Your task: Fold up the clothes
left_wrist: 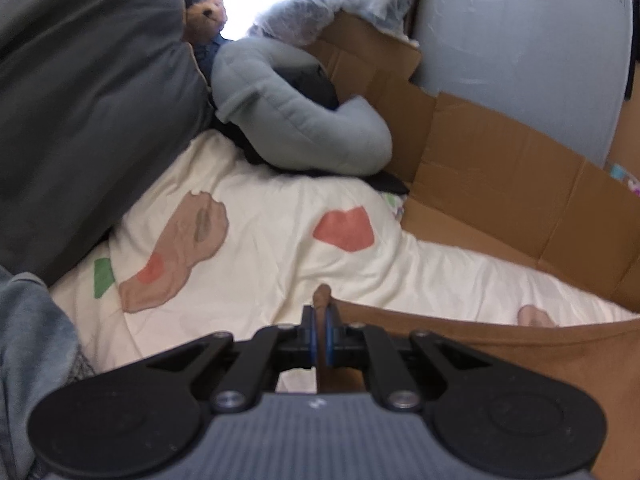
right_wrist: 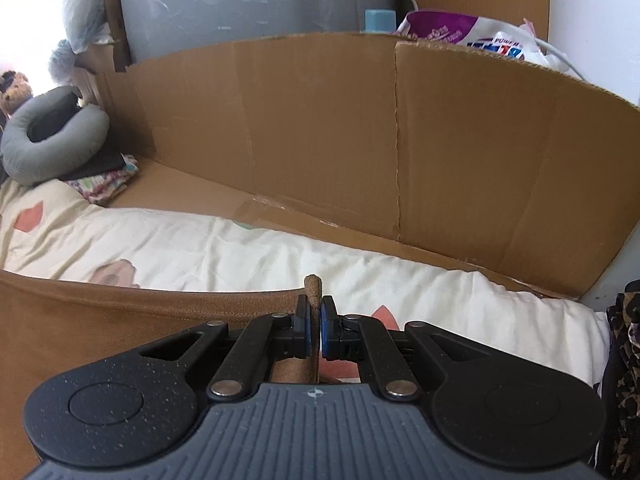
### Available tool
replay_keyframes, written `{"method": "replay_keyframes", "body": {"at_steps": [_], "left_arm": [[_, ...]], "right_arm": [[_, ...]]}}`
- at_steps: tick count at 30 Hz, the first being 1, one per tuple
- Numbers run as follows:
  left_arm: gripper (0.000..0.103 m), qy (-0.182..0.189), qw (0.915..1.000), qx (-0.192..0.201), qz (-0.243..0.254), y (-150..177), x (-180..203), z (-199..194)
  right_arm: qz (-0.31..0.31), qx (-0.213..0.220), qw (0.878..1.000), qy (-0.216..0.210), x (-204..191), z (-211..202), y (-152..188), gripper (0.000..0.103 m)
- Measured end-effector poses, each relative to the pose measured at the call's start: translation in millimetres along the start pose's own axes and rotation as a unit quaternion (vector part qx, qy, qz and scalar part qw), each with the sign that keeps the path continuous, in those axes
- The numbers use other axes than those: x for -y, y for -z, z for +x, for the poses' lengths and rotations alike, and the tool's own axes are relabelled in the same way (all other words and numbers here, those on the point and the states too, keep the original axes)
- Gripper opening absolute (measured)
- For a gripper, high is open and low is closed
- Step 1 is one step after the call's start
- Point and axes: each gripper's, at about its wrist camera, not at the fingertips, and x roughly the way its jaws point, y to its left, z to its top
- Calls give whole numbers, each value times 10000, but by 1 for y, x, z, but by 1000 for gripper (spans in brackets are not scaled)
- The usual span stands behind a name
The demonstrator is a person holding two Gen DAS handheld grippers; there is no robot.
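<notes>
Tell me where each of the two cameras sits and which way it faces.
Left wrist: rides on the left hand-held gripper, looking forward along its fingers, shut on the brown fabric garment, over the cream patterned quilt toward the grey curved pillow.
Right wrist: rides on the right hand-held gripper, also shut on the garment's edge, facing the brown cardboard wall.
Shared: garment, quilt, pillow and cardboard appear in both; no hand or arm shows.
</notes>
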Motion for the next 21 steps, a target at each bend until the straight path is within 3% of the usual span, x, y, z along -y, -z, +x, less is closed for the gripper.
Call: {"method": "replay_keyframes", "body": {"at_steps": [6,12,16,21], "left_arm": [[4,-64,9995,-297,130,-2,0,28],[4,-120,9991,-297,262,-6,3,38],[4,-184,9982,-377,429,-7,8,46],[4,-390,9942,-715,697,6,13,67]], "right_arm": [[43,-387,9992,93,3,33,0,3],[-15,-341,9993,148,0,38,-5,3],[13,-556,9983,173,2,50,-5,3],[-35,-861,9960,247,1,71,0,3]]}}
